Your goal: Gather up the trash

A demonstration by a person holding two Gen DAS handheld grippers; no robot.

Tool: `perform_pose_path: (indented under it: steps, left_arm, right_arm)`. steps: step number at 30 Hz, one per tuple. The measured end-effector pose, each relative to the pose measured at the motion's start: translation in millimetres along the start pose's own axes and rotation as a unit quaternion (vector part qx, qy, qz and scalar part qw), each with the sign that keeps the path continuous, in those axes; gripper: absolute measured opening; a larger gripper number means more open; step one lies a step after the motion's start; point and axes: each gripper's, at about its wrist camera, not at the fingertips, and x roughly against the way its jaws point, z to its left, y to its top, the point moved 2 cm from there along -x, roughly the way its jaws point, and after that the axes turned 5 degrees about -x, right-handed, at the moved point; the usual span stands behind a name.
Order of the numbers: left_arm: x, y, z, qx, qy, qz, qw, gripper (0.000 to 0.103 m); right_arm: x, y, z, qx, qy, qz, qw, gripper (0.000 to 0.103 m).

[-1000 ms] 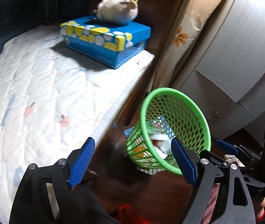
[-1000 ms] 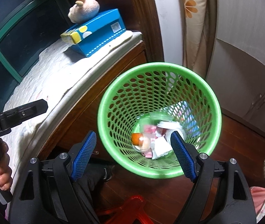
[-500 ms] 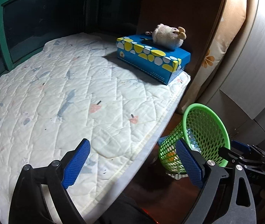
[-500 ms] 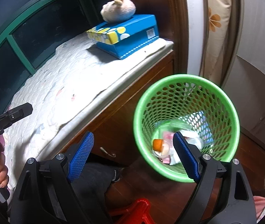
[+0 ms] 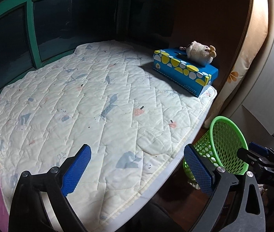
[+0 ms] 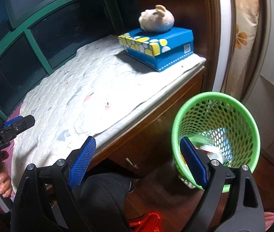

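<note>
the green mesh basket [image 6: 217, 133] stood on the dark wood floor just beside the raised wooden platform, and the trash [image 6: 215, 150] – a few wrappers and pale scraps, too blurred for me to name – lay in its bottom. in my left wrist view the same basket [image 5: 226, 145] sat low at the right, past the platform's edge.

my right gripper [image 6: 137, 162] hung above the floor by the basket; its jaws had just been opening and stood wide, with nothing between the blue pads. my left gripper [image 5: 137, 169] was over the quilted white mat [image 5: 90, 104], its jaws likewise just opened wide and empty. i could see a hand [image 6: 0, 183] wrapped round the left gripper's handle at the edge of the right view.

farther off, a blue tissue box [image 6: 156, 45] with yellow and white spots rested on the mat's far corner – a small plush toy [image 6: 156, 20] sat on top of it. dark green-framed windows [image 5: 40, 29] ran behind the mat.
</note>
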Motion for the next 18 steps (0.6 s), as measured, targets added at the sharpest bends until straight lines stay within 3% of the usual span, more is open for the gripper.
perform_pose_path:
  steps: [18]
  left_arm:
    - [36.7, -13.1, 39.4, 0.036, 0.065, -0.029, 0.9968, 0.095]
  right_arm:
    - [10.0, 5.6, 39.4, 0.038, 0.029, -0.030, 0.998, 0.097]
